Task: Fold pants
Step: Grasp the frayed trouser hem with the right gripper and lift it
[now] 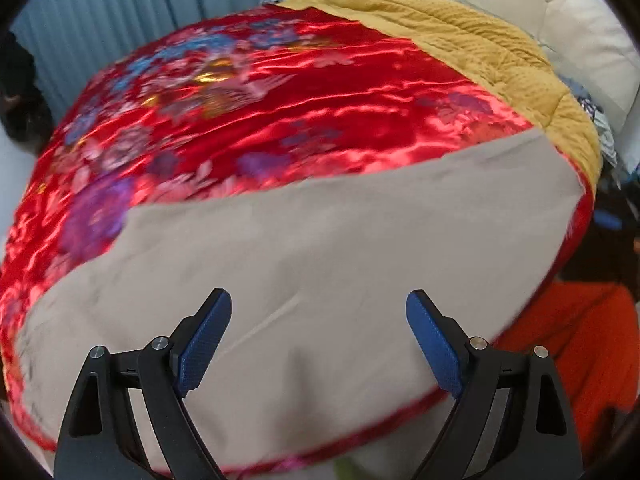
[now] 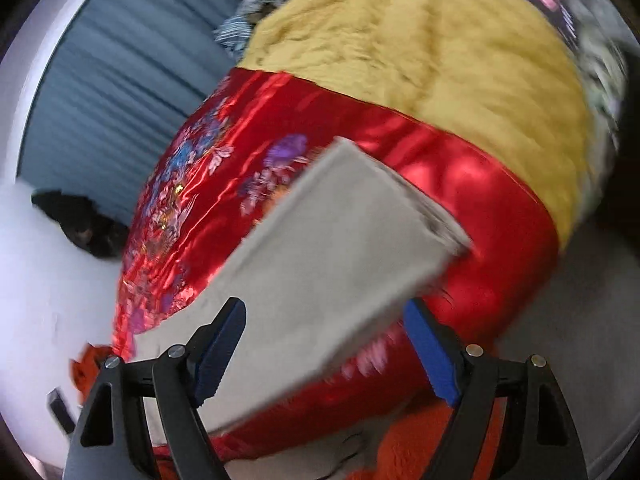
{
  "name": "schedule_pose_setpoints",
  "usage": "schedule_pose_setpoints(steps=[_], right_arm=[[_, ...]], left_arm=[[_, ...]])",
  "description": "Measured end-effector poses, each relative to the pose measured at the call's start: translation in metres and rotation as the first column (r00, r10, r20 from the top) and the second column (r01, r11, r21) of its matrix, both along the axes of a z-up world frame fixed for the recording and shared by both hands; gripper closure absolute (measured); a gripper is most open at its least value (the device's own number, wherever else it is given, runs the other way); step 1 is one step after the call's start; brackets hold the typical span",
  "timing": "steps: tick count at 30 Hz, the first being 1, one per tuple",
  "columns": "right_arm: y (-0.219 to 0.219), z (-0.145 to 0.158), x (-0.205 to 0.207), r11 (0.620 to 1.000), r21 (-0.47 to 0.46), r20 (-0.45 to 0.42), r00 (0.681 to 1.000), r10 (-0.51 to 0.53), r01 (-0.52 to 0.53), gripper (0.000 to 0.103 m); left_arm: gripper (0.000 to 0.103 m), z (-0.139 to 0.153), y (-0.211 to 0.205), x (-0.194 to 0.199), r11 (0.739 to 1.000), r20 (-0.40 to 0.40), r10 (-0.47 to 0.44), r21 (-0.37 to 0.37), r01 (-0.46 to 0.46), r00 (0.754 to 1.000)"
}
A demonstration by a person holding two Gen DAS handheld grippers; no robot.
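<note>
1. Left gripper [image 1: 319,318] hangs spread wide with nothing in it, right over the beige pants [image 1: 320,248] lying flat on the red floral satin quilt [image 1: 248,92].
2. Right gripper [image 2: 325,326] is gaping too, nothing pinched.
3. Only the right view shows the pants [image 2: 320,248] hem end with stacked layers; the mustard blanket [image 2: 420,32] sits beyond.

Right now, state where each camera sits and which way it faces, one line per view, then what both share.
Left wrist: on the left gripper, looking along its open fingers, down over the grey pants spread on the red floral quilt; only the gripper shows.
Right wrist: on the right gripper, open, tilted view over the pants' far end; only the gripper shows.
Shared: pants, quilt, mustard blanket, blue curtain.
</note>
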State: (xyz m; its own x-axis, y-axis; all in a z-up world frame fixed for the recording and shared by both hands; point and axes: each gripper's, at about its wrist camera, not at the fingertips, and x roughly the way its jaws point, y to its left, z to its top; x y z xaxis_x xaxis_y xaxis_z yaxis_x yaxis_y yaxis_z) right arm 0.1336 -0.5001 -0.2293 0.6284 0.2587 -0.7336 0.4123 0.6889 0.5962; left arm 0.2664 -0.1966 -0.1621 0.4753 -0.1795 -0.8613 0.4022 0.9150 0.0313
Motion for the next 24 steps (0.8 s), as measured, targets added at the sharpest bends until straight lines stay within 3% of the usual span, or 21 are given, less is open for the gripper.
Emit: schedule_pose_setpoints(steps=[1,5,11,12,14,15,17,20,24], right_arm=[[-0.009,-0.010,-0.006,0.997,0.069,-0.005,0.999,-0.032,0.033,0.022],[-0.031,-0.032,-0.007,0.977,0.188,0.012,0.994,-0.108,0.104,0.022],[-0.034,-0.054,0.027,0.972,0.211,0.005,0.994,-0.107,0.103,0.022],[-0.033,-0.057,0.031,0.974,0.197,-0.001,0.994,-0.113,0.111,0.027],[-0.031,-0.061,0.036,0.984,0.143,-0.019,0.995,-0.100,0.102,0.058],[-0.031,-0.061,0.036,0.987,0.124,-0.023,0.995,-0.100,0.102,0.084],[-0.032,-0.057,0.032,0.984,0.138,0.017,0.993,-0.114,0.111,0.090],[-0.029,-0.045,0.028,0.992,0.090,0.065,0.993,-0.099,0.093,0.093],[-0.021,-0.035,0.026,0.996,0.030,0.095,0.992,-0.084,0.082,0.093]], left_arm=[[0.013,-0.005,-0.014,0.008,1.000,-0.014,-0.003,0.001,0.003,1.000],[0.013,-0.018,-0.038,0.025,1.000,-0.064,-0.002,-0.017,0.001,0.998],[0.013,-0.027,-0.055,0.053,0.999,-0.045,0.051,0.011,-0.051,0.998],[0.013,-0.033,-0.059,0.060,0.998,-0.049,0.062,0.036,-0.060,0.997],[0.016,-0.052,-0.062,0.068,0.991,-0.080,0.085,0.108,-0.076,0.993],[0.022,-0.059,-0.062,0.065,0.990,-0.098,0.085,0.125,-0.072,0.992],[0.022,-0.066,-0.064,0.039,0.992,-0.108,0.030,0.128,-0.016,0.994],[0.020,-0.072,-0.064,-0.012,0.983,-0.053,-0.042,0.176,0.050,0.998],[0.020,-0.080,-0.058,-0.048,0.981,-0.021,-0.046,0.188,0.049,0.999]])
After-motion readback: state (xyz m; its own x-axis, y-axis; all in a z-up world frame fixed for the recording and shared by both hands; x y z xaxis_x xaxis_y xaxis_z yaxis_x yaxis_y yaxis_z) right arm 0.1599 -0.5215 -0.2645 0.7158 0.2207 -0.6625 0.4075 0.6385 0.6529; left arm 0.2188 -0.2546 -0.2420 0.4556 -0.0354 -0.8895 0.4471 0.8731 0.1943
